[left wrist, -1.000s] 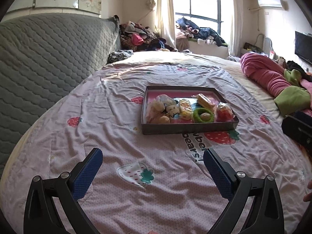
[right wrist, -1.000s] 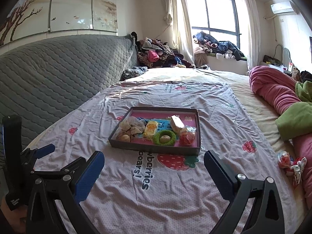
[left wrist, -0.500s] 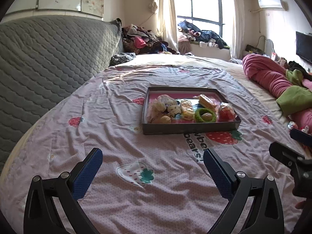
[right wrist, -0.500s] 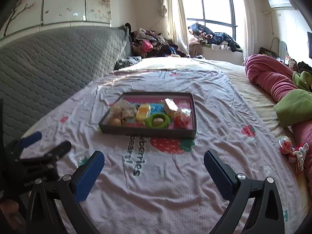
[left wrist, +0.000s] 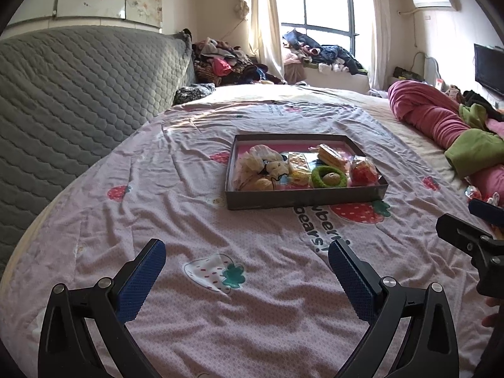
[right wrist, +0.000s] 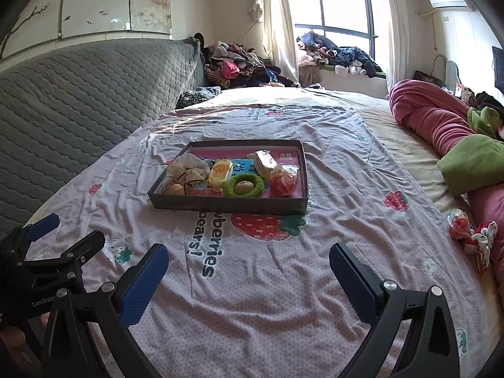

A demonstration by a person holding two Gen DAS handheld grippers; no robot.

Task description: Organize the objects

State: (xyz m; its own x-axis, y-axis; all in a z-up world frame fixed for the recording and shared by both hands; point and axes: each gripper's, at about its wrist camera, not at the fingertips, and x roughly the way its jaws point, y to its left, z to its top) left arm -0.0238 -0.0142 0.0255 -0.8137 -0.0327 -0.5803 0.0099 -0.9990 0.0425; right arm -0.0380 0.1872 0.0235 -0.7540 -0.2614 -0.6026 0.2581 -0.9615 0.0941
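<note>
A shallow dark tray (left wrist: 305,197) (right wrist: 230,204) sits mid-bed on the pink strawberry sheet. It holds a green ring (left wrist: 329,177) (right wrist: 243,186), yellow snack packs (right wrist: 220,171), a red-wrapped item (right wrist: 283,181) and a crumpled white bag (right wrist: 187,168). A loose red-wrapped snack (right wrist: 459,224) and a patterned scrap (right wrist: 483,236) lie at the bed's right side. My left gripper (left wrist: 247,269) and right gripper (right wrist: 249,271) are both open and empty, hovering over the sheet well short of the tray.
A grey quilted headboard (left wrist: 72,100) runs along the left. A rolled pink blanket (right wrist: 434,119) and green cloth (right wrist: 472,163) lie at the right. Clothes are piled by the window (right wrist: 334,53). Each gripper shows at the edge of the other's view.
Both grippers have stayed open. The views have drifted slightly back from the tray, and the right gripper has come further into the left wrist view.
</note>
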